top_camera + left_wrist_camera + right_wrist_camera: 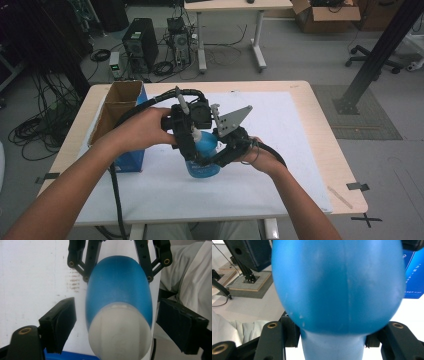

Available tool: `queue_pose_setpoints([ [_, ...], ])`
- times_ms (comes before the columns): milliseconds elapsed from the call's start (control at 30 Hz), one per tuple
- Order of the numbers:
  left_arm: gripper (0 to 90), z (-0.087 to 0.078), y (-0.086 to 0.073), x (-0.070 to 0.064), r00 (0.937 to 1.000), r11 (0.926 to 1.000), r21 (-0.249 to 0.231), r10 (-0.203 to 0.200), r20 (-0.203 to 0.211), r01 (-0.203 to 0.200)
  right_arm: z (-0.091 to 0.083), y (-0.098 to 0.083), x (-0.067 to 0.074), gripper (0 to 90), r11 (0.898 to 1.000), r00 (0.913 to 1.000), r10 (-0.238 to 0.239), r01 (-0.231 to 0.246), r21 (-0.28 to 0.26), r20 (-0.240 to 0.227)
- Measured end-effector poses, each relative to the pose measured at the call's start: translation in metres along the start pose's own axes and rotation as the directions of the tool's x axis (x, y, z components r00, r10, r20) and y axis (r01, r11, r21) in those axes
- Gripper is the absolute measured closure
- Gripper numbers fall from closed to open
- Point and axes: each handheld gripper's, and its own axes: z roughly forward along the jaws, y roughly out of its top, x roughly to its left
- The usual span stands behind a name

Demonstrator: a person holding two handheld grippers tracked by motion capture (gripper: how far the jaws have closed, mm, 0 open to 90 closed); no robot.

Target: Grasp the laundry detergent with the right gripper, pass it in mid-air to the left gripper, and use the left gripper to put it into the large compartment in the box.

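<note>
Blue plastic bottle with white cap, held between two hand-held grippers above a white table mat.

The blue bottle (pixel 204 159) stood near the mat's (pixel 280 150) middle, long axis roughly upright with a slight tilt, white cap (pixel 196 135) uppermost. The right gripper (pixel 216 161) was clamped on its narrow waist, the black jaws pressed to both sides in the right gripper view (pixel 332 340). The left gripper (pixel 192 145) came down over the top; its pads (pixel 61 320) stood apart from the cap (pixel 120 332) with a gap on each side, not gripping. An open cardboard box (pixel 120 107) with blue sides sat at the mat's left edge. The bottle's base and label were hidden by the grippers; cap detail was blurred.
</note>
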Motion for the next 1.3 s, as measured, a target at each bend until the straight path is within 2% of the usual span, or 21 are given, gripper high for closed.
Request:
queue_pose_setpoints([
  [467, 20.0, 0.0052, 0.0021, -0.0006, 1.0, 0.9997, 0.021, 0.009, -0.002, -0.009, -0.0005, -0.0005, -0.0006, 43.6, 1.0, 1.0, 0.003, -0.003, -0.003, 0.0],
  [967, 30.3, 0.0062, 0.003, -0.0009, 0.9999, 0.9996, 0.023, 0.016, 0.005, -0.017, -0.0004, -0.0007, -0.0009, 43.6, 1.0, 1.0, 0.003, -0.003, -0.002, -0.001],
  [1167, 36.6, 0.006, 0.0034, -0.0003, 0.9999, 0.9996, 0.024, 0.017, -0.003, -0.017, 0.0002, -0.0007, -0.0004, 43.6, 1.0, 1.0, 0.002, -0.002, 0.001, -0.002],
  [1300, 37.4, 0.0053, 0.0041, -0.0003, 0.9998, 0.9995, 0.028, 0.018, -0.008, -0.017, -0.0003, -0.0004, -0.0003, 43.7, 1.0, 1.0, 0.003, -0.003, -0.002, -0.001],
])
